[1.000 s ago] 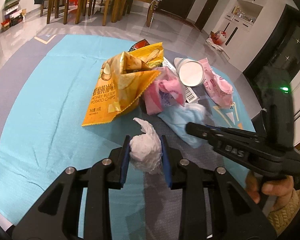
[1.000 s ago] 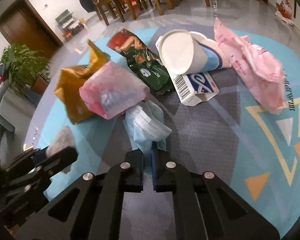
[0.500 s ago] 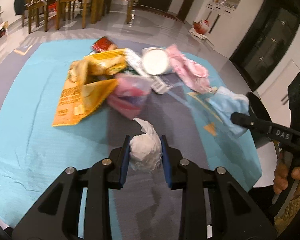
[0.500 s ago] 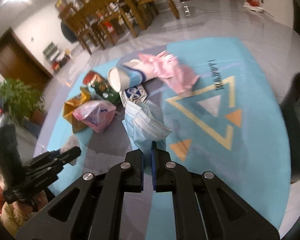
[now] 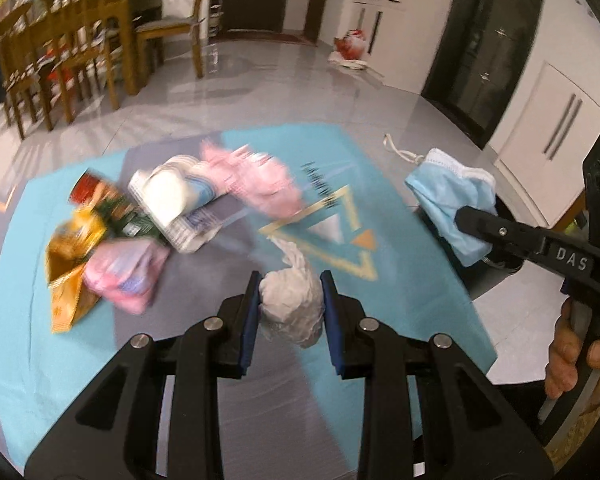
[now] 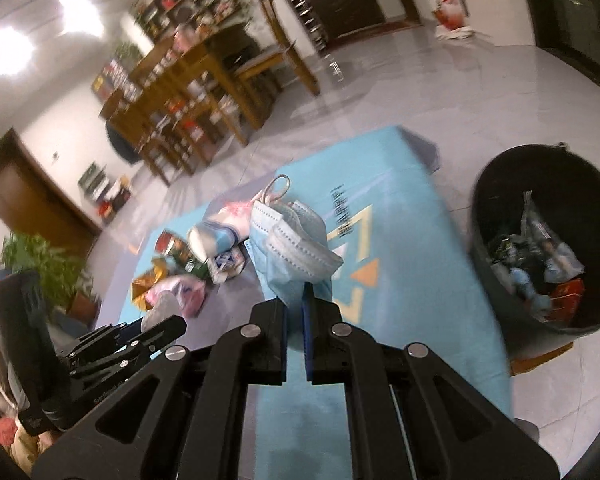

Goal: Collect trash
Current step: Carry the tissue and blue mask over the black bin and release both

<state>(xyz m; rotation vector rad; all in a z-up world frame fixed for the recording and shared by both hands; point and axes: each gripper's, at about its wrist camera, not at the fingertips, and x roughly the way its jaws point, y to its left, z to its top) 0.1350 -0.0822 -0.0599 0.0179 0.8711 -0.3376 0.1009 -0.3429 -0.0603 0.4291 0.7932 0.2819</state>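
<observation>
My left gripper [image 5: 290, 300] is shut on a crumpled white tissue [image 5: 292, 304] and holds it above the blue mat [image 5: 400, 264]. My right gripper [image 6: 295, 300] is shut on a blue face mask [image 6: 292, 240], lifted off the mat; the mask also shows in the left wrist view [image 5: 448, 200]. A black trash bin [image 6: 496, 256] with several pieces of trash inside stands on the floor to the right of the mat. On the mat lie a yellow chip bag [image 5: 70, 256], pink bags [image 5: 260, 184], a paper cup [image 5: 168, 196] and a green wrapper [image 5: 128, 216].
Wooden dining chairs and a table [image 5: 60, 52] stand behind the mat. A potted plant [image 6: 44, 264] is at the left. A red bag [image 5: 350, 42] lies on the grey tile floor near the dark doors.
Both grippers have risen and swung right with their loads, away from the trash pile. The black bin has come fully into the right wrist view.
</observation>
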